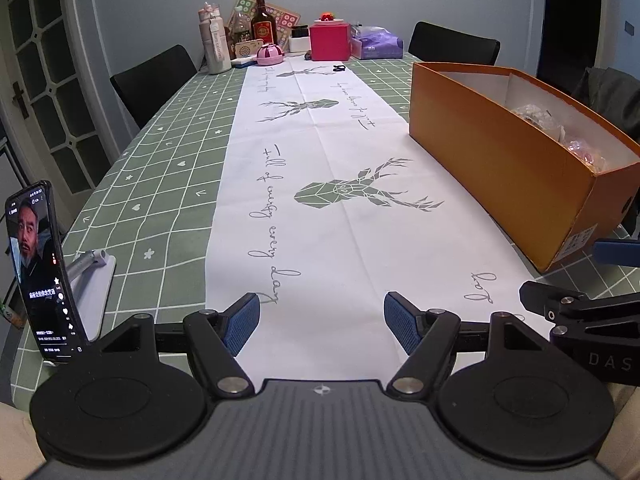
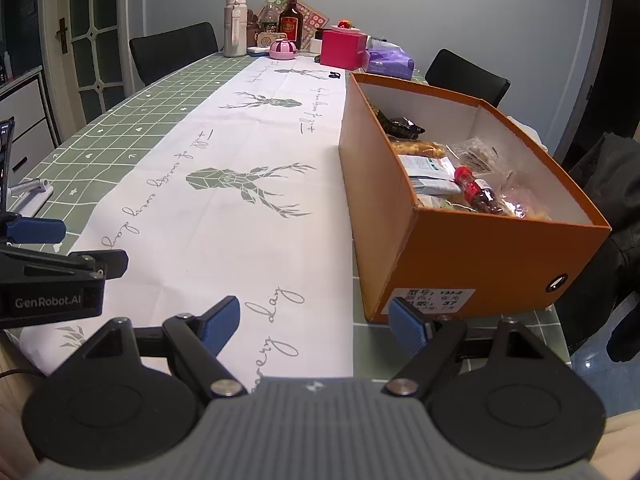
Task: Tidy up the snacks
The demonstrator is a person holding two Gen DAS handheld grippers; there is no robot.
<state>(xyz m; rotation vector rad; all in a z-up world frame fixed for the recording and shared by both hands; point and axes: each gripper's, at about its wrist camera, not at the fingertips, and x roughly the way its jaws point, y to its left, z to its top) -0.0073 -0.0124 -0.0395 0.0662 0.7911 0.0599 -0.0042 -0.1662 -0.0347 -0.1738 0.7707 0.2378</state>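
An orange cardboard box (image 2: 476, 256) stands on the right of the table, holding several wrapped snacks (image 2: 460, 176), among them a red-capped small bottle (image 2: 476, 190) and a dark packet (image 2: 400, 125). In the left wrist view the same orange box (image 1: 500, 160) lies far right, with only a few clear packets (image 1: 536, 118) showing over its wall. My left gripper (image 1: 322, 322) is open over the white deer-print runner (image 1: 320, 220), nothing between its blue pads. My right gripper (image 2: 314, 322) is open too, empty, its right pad (image 2: 408, 326) just before the box's near corner.
A phone (image 1: 38, 268) on a stand leans at the near left. Bottles (image 1: 216, 40), a pink box (image 1: 330, 42), a pink bowl (image 1: 270, 54) and a purple pack (image 1: 378, 44) crowd the far end. Black chairs (image 1: 154, 80) flank the green checked tablecloth (image 1: 160, 168). A dark jacket (image 2: 612, 184) hangs beyond the box.
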